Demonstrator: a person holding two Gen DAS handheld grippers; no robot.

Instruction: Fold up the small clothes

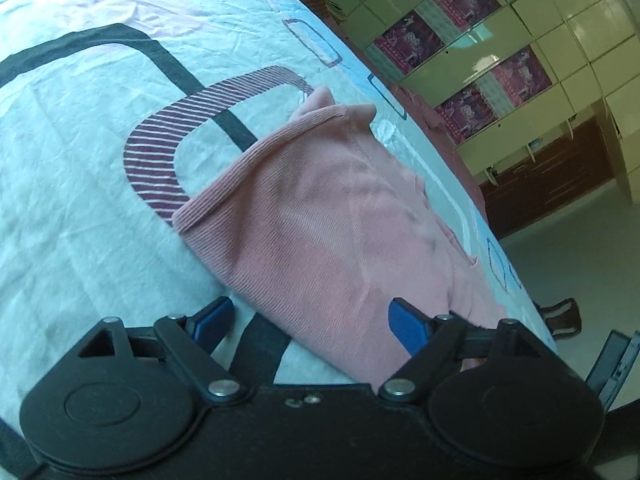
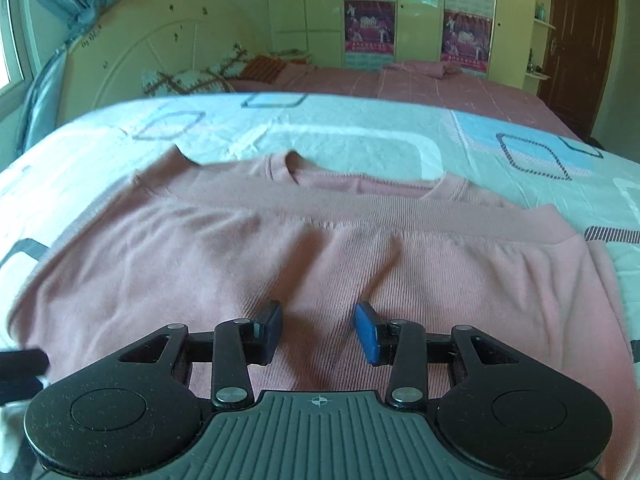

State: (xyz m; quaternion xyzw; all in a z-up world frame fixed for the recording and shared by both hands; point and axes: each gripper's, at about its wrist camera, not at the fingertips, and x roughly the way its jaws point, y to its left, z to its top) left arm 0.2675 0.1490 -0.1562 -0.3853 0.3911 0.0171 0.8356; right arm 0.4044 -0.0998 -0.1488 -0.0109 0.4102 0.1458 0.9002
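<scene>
A small pink ribbed top (image 1: 332, 220) lies folded over on the patterned bedsheet (image 1: 80, 208). In the right wrist view the pink top (image 2: 240, 248) spreads wide, its hem band folded up near the neckline. My left gripper (image 1: 308, 322) is open, low over the top's near edge, one blue pad on the sheet side and one over the cloth. My right gripper (image 2: 320, 330) is open just above the middle of the cloth, holding nothing.
The bed edge (image 1: 480, 216) drops to the floor on the right of the left wrist view. A wardrobe with posters (image 2: 368, 20), a white headboard (image 2: 160, 48), pillows (image 2: 192, 76) and a pink blanket (image 2: 420, 80) lie beyond.
</scene>
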